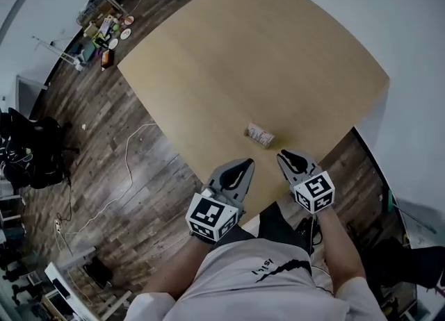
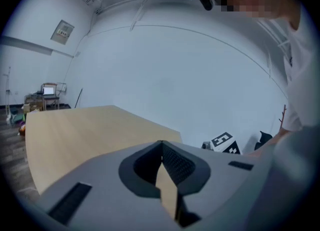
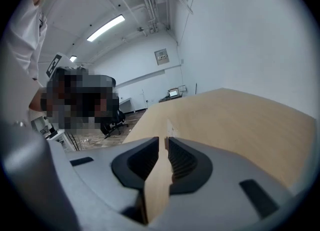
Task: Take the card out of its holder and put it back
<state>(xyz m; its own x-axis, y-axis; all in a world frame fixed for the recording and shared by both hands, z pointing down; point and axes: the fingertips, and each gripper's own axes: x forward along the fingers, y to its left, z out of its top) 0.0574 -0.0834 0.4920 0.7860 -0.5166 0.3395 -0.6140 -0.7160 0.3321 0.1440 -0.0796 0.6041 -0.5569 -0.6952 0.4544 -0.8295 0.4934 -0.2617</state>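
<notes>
In the head view I am seeing the card holder lying on the wooden table close to its near edge, the card too small to tell apart from it; the left gripper and right gripper are hovering just short of it on either side, touching neither it nor each other. In the left gripper view the jaws are meeting at their tips and gripping nothing, only bare tabletop showing beyond. In the right gripper view the jaws are drawn together to a thin slit, holding nothing, the tabletop running away ahead of them
</notes>
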